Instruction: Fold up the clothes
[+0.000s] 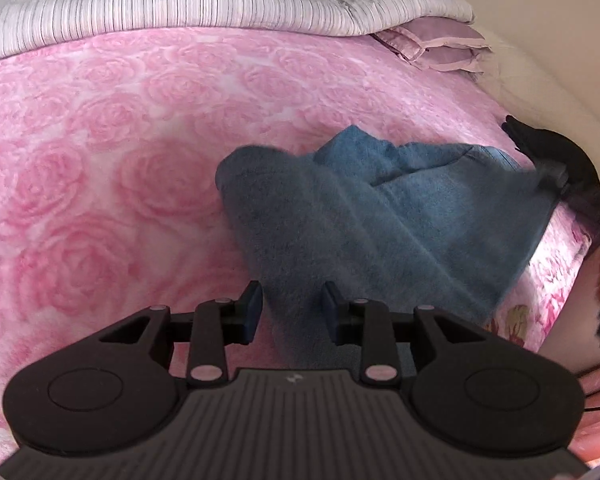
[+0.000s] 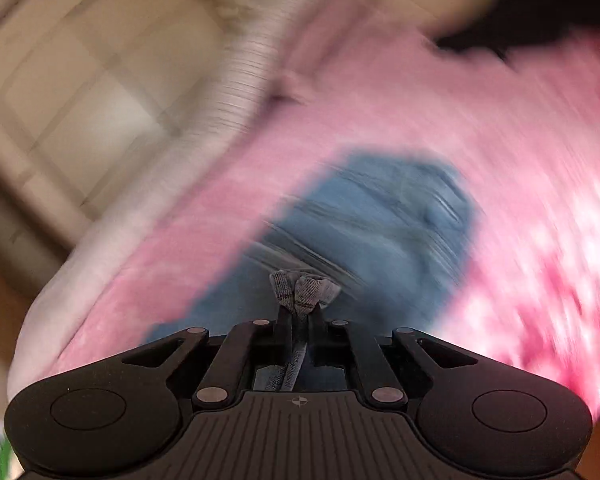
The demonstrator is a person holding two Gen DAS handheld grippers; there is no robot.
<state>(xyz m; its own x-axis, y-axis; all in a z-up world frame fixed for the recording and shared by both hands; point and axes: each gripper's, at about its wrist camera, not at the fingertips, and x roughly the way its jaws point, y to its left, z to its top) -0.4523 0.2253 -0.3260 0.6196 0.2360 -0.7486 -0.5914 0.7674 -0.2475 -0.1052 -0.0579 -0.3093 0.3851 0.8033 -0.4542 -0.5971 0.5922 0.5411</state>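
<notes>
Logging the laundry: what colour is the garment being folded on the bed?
Blue denim, clearest in the left wrist view.

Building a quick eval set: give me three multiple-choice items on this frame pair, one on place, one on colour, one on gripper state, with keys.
1. Where does the blue garment lie?
A. on the pink rose-print blanket
B. on a wooden floor
C. inside a basket

2. What colour is the folded, striped bedding at the far edge of the bed?
A. bright green
B. pale whitish with thin dark stripes
C. solid black

3. How do the two grippers stand?
A. both open
B. both shut on cloth
C. left gripper open, right gripper shut on the garment

Key: 1 A, the garment rests directly on the blanket; 2 B, the stripes show in the left wrist view; 3 C, the left jaws stand apart, the right ones pinch a bunched denim edge.
</notes>
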